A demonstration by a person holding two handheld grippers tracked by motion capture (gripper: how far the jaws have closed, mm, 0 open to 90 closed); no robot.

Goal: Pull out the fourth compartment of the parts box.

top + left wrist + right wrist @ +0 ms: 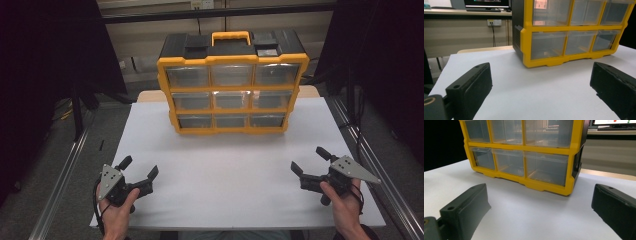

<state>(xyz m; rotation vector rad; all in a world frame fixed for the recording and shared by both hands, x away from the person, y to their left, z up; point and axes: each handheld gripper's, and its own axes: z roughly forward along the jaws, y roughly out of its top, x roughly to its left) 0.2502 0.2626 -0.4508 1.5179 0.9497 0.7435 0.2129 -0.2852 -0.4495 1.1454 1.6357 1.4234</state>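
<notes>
The yellow drawer cabinet (232, 90) stands well ahead of both sets of released jaws, its long axis crosswise; left gripper (138, 170) and right gripper (309, 160) wait about equally far away on the desk (225, 165).

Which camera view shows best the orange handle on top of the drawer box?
The high view shows it best: the orange handle sits whole on the black top of the yellow drawer box, seen from above. The left gripper view and the right gripper view look low at the box's front drawers, and their frames cut off the top.
</notes>
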